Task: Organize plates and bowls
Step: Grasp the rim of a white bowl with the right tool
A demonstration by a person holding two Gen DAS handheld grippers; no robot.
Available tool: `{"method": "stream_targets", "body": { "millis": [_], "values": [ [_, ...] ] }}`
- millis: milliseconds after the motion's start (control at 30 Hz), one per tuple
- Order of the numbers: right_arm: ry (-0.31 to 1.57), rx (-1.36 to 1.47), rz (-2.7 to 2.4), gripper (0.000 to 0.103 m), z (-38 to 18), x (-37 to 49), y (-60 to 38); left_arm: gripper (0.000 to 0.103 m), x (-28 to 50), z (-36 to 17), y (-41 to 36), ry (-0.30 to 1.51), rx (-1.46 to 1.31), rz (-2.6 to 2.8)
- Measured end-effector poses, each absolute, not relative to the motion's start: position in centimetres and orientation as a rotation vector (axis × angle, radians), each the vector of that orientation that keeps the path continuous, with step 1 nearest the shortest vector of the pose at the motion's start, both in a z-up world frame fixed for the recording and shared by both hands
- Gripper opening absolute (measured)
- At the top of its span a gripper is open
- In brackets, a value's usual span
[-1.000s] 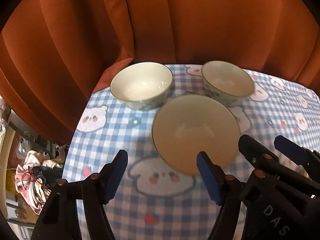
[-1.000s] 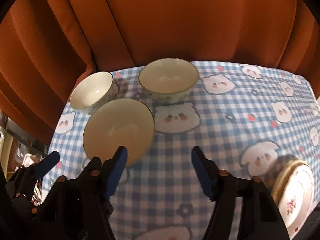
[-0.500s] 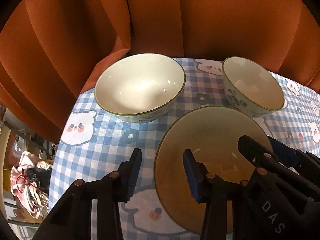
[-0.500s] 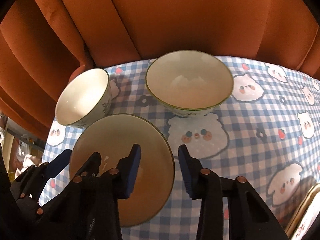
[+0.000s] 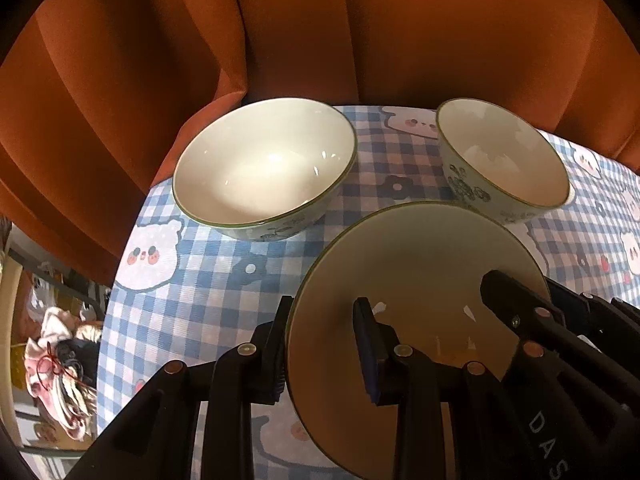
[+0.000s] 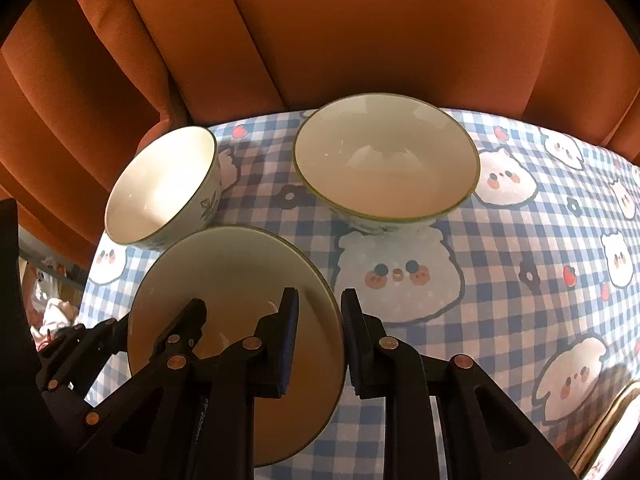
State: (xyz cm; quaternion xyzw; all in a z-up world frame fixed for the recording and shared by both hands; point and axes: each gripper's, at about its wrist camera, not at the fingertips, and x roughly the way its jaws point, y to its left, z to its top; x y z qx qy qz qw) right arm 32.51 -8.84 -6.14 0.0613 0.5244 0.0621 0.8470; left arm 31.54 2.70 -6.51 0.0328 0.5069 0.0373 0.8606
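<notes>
On the checked surface (image 6: 520,240), the plate (image 5: 420,264) lies nearest us, two bowls behind it. Our left claw (image 5: 320,344) and right claw (image 6: 320,332) are closing on its opposite rims; next, lift level.

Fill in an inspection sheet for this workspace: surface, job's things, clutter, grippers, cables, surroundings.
Surface: table under blue checked cloth with bear prints.
Job's things: near bowl in front; left bowl and right bowl behind it, all upright and empty; patterned plate at the cloth's right edge.
Clutter: nothing seen on the cloth.
Grippers: left gripper and right gripper each straddle the near bowl's rim on opposite sides, fingers closing.
Cables: nothing seen.
Surroundings: orange curtain behind; bundled fabric below the table's left edge.
</notes>
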Motion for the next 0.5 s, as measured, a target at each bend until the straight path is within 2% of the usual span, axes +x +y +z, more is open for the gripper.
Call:
{"method": "stream_targets", "body": {
  "millis": [500],
  "values": [
    [1.060, 0.122, 0.094, 0.026, -1.7, 27.4, -10.0, 0.028, 25.9, -1.8, 1.2, 1.004, 0.064, 0.029]
  ]
}}
